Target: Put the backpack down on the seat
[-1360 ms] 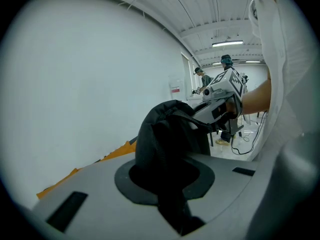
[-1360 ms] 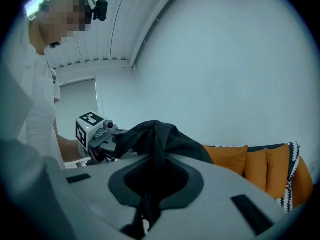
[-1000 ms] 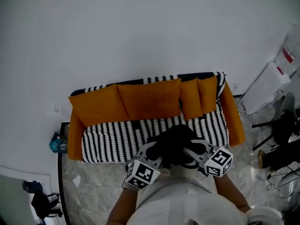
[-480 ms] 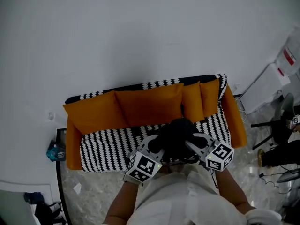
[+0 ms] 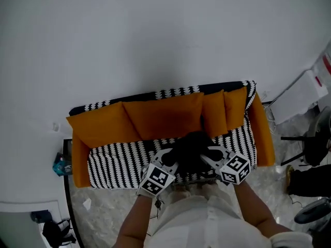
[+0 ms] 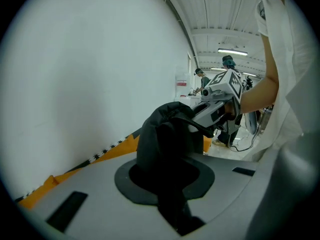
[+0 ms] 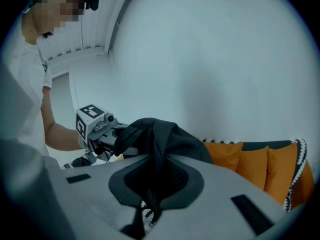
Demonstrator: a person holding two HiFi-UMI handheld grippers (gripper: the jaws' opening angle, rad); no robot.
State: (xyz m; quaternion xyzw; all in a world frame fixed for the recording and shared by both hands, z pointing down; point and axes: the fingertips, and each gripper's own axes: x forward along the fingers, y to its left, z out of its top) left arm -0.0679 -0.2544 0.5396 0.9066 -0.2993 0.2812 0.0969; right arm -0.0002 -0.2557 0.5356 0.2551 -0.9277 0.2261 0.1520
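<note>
Your left gripper (image 5: 166, 160) is clamped on one side of the black backpack (image 5: 190, 148). The backpack is held over the striped sofa seat (image 5: 116, 161), in front of the orange cushions (image 5: 160, 115). Your right gripper (image 5: 209, 158) is clamped on the other side. Lower both hands evenly so it lands flat on the seat before you release.

Backpack (image 5: 190, 148) has sunk closer over the seat (image 5: 119, 161).

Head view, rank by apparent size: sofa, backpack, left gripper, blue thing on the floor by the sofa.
1. sofa
2. backpack
3. left gripper, not far behind the backpack; it is nearer the camera, so this order is unsure
4. blue thing
</note>
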